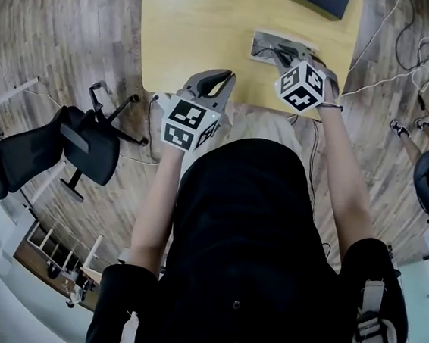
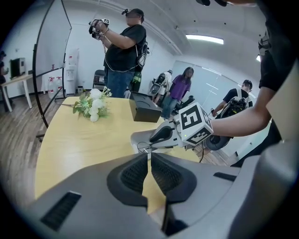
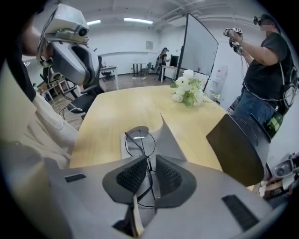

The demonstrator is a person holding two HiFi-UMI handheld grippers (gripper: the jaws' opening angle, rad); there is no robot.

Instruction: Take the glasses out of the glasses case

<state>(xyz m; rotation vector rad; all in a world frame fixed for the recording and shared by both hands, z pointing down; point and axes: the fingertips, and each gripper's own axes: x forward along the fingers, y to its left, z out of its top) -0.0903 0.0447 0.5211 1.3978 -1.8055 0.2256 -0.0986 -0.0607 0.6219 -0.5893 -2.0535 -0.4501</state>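
Observation:
An open grey glasses case [image 1: 267, 43] lies on the yellow table [image 1: 199, 28], near its front edge. Thin wire-framed glasses [image 3: 139, 142] hang over the case [image 3: 168, 140], and my right gripper [image 3: 149, 170] is shut on their frame near the bridge. In the head view the right gripper [image 1: 281, 57] points down into the case. My left gripper [image 1: 226, 75] hovers at the table's front edge, left of the case. It is shut with nothing between its jaws [image 2: 149, 158]. In its view the right gripper [image 2: 159, 136] holds the glasses [image 2: 144, 149] just ahead.
A white flower bunch [image 2: 93, 105] and a black box [image 2: 144, 108] sit farther back on the table. A black office chair [image 1: 64, 147] stands on the floor to the left. Other people stand beyond the table. Cables run over the floor at right.

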